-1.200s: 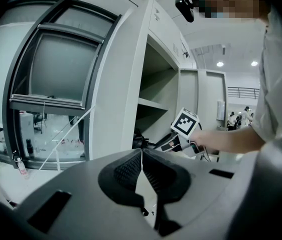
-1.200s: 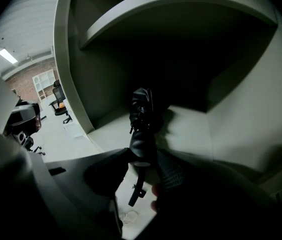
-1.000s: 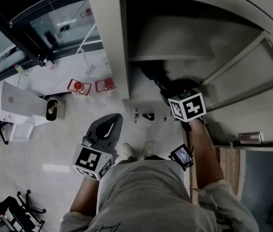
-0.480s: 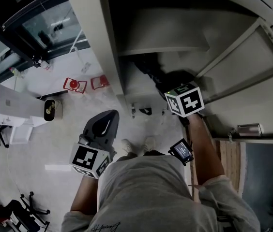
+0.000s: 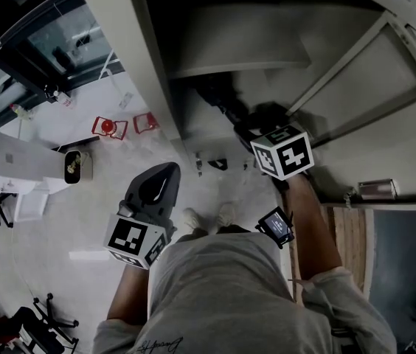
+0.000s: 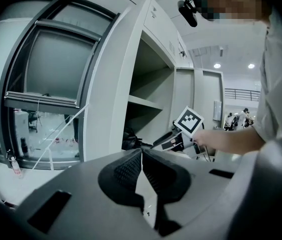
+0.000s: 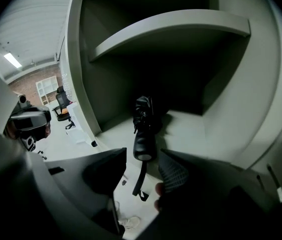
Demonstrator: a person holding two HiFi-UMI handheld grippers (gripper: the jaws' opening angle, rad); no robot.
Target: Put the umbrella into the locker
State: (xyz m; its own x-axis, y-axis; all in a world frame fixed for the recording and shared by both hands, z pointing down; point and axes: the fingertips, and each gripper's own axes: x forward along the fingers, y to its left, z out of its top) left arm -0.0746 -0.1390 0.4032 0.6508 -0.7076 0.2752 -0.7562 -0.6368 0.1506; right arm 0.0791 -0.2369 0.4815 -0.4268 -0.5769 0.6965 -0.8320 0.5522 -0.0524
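Note:
A folded black umbrella (image 7: 143, 121) lies on the floor of the locker's lower compartment (image 7: 201, 129), its handle end toward me and its wrist strap (image 7: 140, 176) hanging over the edge. My right gripper (image 7: 143, 159) points down at that handle. Its jaws are opening, the handle end sits between the tips, and neither pad presses on it. In the head view the right gripper (image 5: 246, 130) reaches into the locker (image 5: 156, 116), where the umbrella (image 5: 219, 103) shows as a dark shape. My left gripper (image 5: 165, 175) hangs shut and empty over the floor, left of the locker.
The locker door (image 5: 374, 72) stands open to the right, with a shelf (image 5: 245, 68) above the umbrella. Two red objects (image 5: 123, 125), a white box (image 5: 16, 161) and office chairs (image 5: 42, 319) stand on the floor at left. A glass wall (image 6: 46, 79) lies beyond.
The head view has drifted a little toward the locker. Both grippers stay about where they were, and the umbrella has not moved.

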